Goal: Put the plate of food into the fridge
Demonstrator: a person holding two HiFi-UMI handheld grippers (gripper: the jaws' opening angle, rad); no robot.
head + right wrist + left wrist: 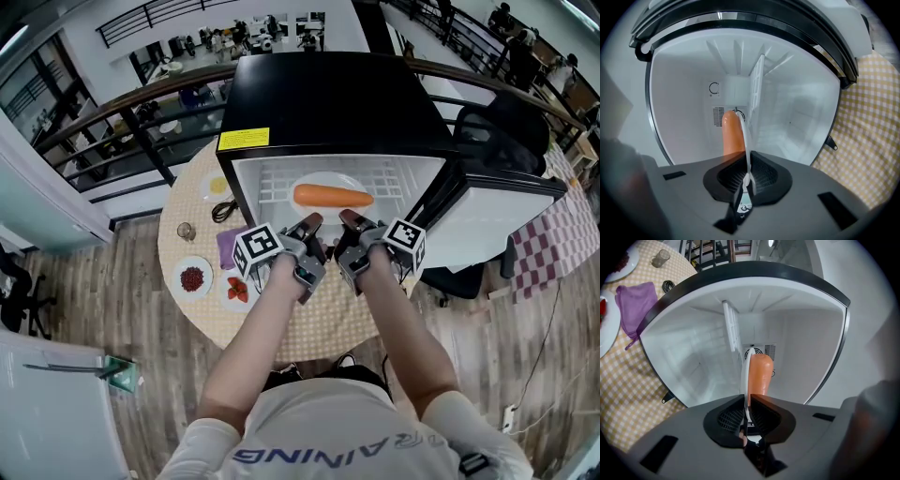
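Note:
A white plate point(319, 183) carrying a long orange carrot point(333, 196) is inside the open black fridge point(323, 103), over its wire shelf. My left gripper point(309, 225) is shut on the plate's near rim at the left, my right gripper point(349, 221) is shut on the rim at the right. In the left gripper view the plate's edge point(744, 380) runs between the closed jaws, with the carrot point(759, 373) beyond. The right gripper view shows the plate's rim point(748, 154) pinched in the jaws beside the carrot point(732, 133).
The fridge door point(487, 211) hangs open to the right. On the round checked table point(197, 309) left of the fridge lie a purple cloth point(228, 246), a plate of red beans point(192, 278), a plate of strawberries point(236, 289), a glass point(186, 231) and a small dish point(217, 187).

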